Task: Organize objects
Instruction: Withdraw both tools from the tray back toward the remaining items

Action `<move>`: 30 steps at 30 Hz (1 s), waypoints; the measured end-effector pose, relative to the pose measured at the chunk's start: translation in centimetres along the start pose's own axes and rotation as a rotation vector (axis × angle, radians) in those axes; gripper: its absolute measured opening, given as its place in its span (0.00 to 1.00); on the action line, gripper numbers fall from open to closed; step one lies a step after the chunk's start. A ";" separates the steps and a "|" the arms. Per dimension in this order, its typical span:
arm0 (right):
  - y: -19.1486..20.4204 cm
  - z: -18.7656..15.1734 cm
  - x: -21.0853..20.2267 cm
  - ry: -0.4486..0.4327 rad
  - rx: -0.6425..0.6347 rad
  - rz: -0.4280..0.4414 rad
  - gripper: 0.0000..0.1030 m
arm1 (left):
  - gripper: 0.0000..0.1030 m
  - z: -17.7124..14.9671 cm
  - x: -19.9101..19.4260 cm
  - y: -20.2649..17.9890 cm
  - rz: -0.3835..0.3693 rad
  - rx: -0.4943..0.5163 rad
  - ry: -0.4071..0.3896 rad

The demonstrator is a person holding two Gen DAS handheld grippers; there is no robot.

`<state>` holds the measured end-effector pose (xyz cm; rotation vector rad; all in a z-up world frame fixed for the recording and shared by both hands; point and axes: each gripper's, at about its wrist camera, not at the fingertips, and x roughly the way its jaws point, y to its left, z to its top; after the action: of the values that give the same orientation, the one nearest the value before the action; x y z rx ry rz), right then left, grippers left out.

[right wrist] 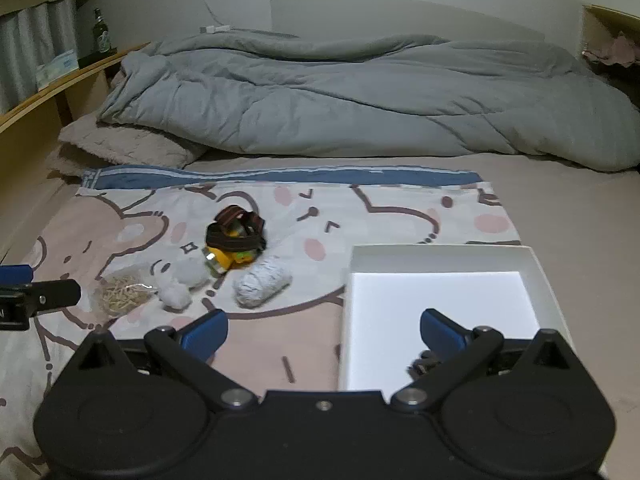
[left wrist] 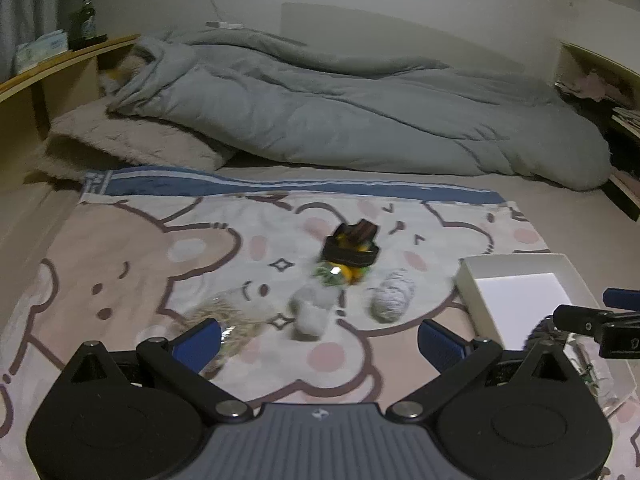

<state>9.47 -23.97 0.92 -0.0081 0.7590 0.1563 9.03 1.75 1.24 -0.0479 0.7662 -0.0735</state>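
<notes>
On the cartoon-print cloth (right wrist: 280, 340) lie a yellow headlamp with a dark strap (right wrist: 234, 240), a grey-white yarn ball (right wrist: 262, 282), two white fluffy pompoms (right wrist: 182, 284) and a clear bag of rubber bands (right wrist: 122, 294). A white open box (right wrist: 440, 304) sits to their right with a small dark item (right wrist: 424, 364) at its near edge. My left gripper (left wrist: 320, 340) is open, near the pompoms (left wrist: 312, 308) and bag (left wrist: 224, 320); the headlamp (left wrist: 352, 248) and yarn (left wrist: 392, 296) lie beyond. My right gripper (right wrist: 324, 328) is open over the box's left wall.
A grey duvet (right wrist: 360, 96) and a fluffy beige pillow (right wrist: 128, 144) fill the back of the bed. A wooden shelf (right wrist: 60, 88) at left holds a bottle (right wrist: 100, 34) and a tissue pack. The white box (left wrist: 516, 292) shows at the right in the left wrist view.
</notes>
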 end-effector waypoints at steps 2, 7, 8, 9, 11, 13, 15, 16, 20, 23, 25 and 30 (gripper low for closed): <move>0.7 0.1 0.4 0.003 -0.004 0.009 1.00 | 1.00 0.0 0.1 0.9 0.012 -0.005 0.000; 2.3 0.5 1.2 0.003 -0.018 0.027 1.00 | 1.00 -0.1 0.2 2.2 0.026 -0.002 -0.004; 2.6 0.6 1.4 0.001 -0.019 0.032 1.00 | 1.00 -0.2 0.3 2.5 0.028 0.000 -0.008; 2.7 0.6 1.5 -0.002 -0.019 0.037 1.00 | 1.00 -0.2 0.3 2.6 0.030 0.002 -0.010; 3.1 0.7 1.8 -0.007 -0.015 0.050 1.00 | 1.00 -0.1 0.5 3.0 0.035 -0.001 -0.015; 3.4 0.8 2.1 -0.012 -0.013 0.056 1.00 | 1.00 0.1 0.6 3.5 0.036 -0.005 -0.023; 3.5 0.9 2.4 -0.015 -0.012 0.060 1.00 | 1.00 0.2 0.8 3.8 0.042 -0.005 -0.030; 3.5 0.9 2.5 -0.017 -0.009 0.062 1.00 | 1.00 0.3 1.0 4.0 0.048 -0.004 -0.035; 3.4 0.9 3.0 -0.012 0.014 0.078 1.00 | 1.00 0.8 1.7 4.7 0.069 0.014 -0.042; 3.4 0.8 3.3 -0.004 0.018 0.084 1.00 | 1.00 1.1 2.6 5.6 0.074 -0.009 -0.027; 3.4 0.8 3.6 -0.003 0.017 0.085 1.00 | 1.00 1.2 3.2 6.3 0.074 -0.039 -0.011; 3.8 1.0 4.6 0.013 0.021 0.104 1.00 | 1.00 1.3 4.6 7.4 0.057 -0.043 -0.019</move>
<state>12.93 -19.56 -1.32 0.0506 0.7747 0.2468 13.57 8.77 -1.54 -0.0669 0.7493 -0.0022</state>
